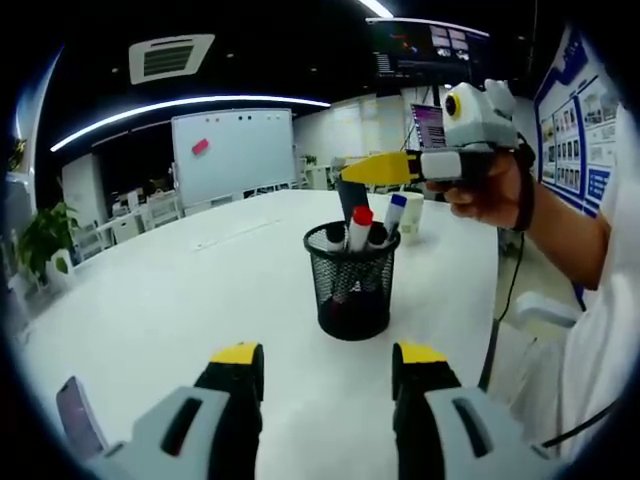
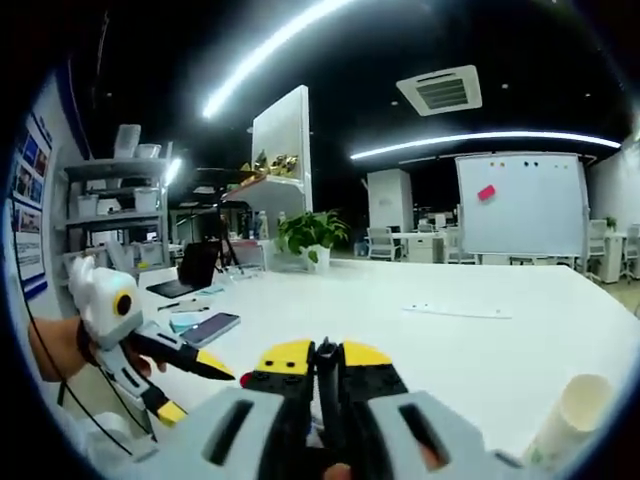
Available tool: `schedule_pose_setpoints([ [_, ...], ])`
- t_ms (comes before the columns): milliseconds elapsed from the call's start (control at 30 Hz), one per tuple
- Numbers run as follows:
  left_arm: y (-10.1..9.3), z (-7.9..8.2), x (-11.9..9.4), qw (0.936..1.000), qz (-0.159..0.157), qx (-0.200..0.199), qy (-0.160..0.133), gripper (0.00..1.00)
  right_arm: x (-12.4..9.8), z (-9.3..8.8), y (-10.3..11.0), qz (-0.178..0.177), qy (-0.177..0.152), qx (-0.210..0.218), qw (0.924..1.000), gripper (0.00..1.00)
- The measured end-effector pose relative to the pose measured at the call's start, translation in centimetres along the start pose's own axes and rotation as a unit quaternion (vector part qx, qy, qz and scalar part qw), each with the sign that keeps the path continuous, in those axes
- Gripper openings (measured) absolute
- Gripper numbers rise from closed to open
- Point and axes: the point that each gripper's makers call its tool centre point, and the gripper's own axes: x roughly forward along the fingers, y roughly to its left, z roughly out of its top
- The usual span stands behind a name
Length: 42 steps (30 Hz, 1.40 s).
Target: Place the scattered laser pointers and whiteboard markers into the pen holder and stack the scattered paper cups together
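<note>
Black wire mesh makes up the pen holder (image 1: 351,291), which stands on the white surface (image 1: 180,300) just ahead of the left gripper (image 1: 327,363) and a little to its right. Several markers already stand in it, among them a red-capped marker (image 1: 359,226) and a blue-capped marker (image 1: 394,213). The left gripper's jaws are spread wide with nothing between them.

In the left gripper view, the right gripper (image 1: 352,170) hangs above the holder with a dark pen (image 1: 349,198) pointing down from its yellow tips toward the open mouth. In the right gripper view its jaws (image 2: 318,358) are nearly closed on that thin dark pen, gripped at its upper end.

The step in hand looks like dropping this pen into the holder. To do it well, bring the tip down into a gap between the standing markers, keep the pen close to upright, and release only once its lower end is inside the rim, so it does not bounce off a cap or tip the light holder. The free left gripper could steady the mesh wall if it shifts.

A stack of paper cups (image 2: 573,415) lies close to the right gripper on its right side, and a phone (image 2: 208,328) rests well off to its left.
</note>
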Motion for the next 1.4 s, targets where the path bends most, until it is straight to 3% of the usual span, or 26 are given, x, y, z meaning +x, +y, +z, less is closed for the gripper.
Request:
schedule_pose_setpoints([
  [900,-0.01,0.02,-0.02,1.0000,0.003,0.000,0.002,0.52,0.06,-0.78,-0.05,-0.006,0.012,-0.021,0.9997,0.11],
  [1400,0.47,0.31,-0.41,0.9999,0.009,0.004,0.004,0.52,0.35,-0.61,0.05,0.004,0.003,-0.029,0.9996,0.22],
])
